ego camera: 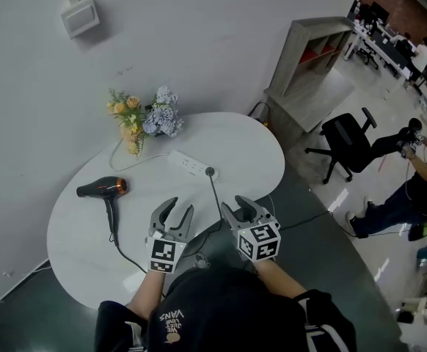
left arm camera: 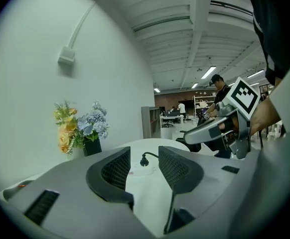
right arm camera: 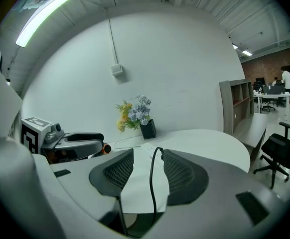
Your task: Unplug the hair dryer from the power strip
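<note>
Left tool (ego camera: 180,205), right tool (ego camera: 233,204) agape, cord (ego camera: 214,193) partly hidden beneath, plug (ego camera: 210,171) seating unclear

Bright, even ceiling light; gripper views bulge, dark at corners.

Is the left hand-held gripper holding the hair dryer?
No, the hair dryer lies on the table, apart from the open left hand-held gripper.

The hair dryer cord (ego camera: 215,199) is hidden midway beneath the person's head (ego camera: 213,306).
</note>
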`<state>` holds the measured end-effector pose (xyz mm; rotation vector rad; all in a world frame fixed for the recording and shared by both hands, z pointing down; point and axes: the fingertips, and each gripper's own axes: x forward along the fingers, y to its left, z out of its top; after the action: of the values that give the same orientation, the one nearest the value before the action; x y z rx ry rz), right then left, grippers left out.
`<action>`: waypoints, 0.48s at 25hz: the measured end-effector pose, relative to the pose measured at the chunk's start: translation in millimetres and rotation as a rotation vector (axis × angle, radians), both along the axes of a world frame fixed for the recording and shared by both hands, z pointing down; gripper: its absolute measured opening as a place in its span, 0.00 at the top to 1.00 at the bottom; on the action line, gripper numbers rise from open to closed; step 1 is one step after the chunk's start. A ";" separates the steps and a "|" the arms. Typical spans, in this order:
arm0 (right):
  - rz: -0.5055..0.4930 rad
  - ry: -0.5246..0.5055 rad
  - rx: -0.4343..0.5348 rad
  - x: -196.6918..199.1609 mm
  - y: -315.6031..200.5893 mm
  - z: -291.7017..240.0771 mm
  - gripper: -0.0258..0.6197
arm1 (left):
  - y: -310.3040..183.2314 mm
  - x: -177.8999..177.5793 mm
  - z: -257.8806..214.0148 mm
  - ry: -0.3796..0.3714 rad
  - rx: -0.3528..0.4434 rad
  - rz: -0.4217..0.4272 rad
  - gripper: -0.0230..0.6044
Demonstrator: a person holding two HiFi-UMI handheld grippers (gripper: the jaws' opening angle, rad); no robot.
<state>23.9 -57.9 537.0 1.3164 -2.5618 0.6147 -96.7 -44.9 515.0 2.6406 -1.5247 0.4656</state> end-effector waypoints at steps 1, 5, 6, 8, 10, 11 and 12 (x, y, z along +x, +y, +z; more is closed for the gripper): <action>0.008 -0.001 0.001 -2.5 -3.0 0.2 0.69 | -3.5 -2.1 1.3 -0.001 -0.002 0.008 0.69; 0.026 0.003 0.010 -10.1 -13.7 3.2 0.69 | -15.6 -7.8 7.4 0.002 -0.007 0.043 0.69; 0.026 0.007 0.010 -11.5 -15.9 4.4 0.69 | -17.9 -8.8 9.1 0.002 -0.010 0.050 0.69; 0.027 0.014 0.011 -13.3 -21.6 6.4 0.69 | -23.9 -10.6 12.2 0.000 -0.015 0.060 0.69; 0.026 0.022 0.013 -13.6 -28.8 7.1 0.69 | -30.6 -11.1 13.9 -0.002 -0.018 0.065 0.69; 0.023 0.026 0.014 -13.8 -32.6 7.7 0.69 | -33.8 -11.3 15.1 -0.004 -0.019 0.066 0.69; 0.020 0.027 0.013 -14.5 -36.6 8.7 0.69 | -37.3 -12.0 16.7 -0.007 -0.022 0.065 0.69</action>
<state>9.5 -94.5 545.6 1.3462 -2.5381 0.5808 -108.7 -82.2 531.6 2.6820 -1.4306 0.4929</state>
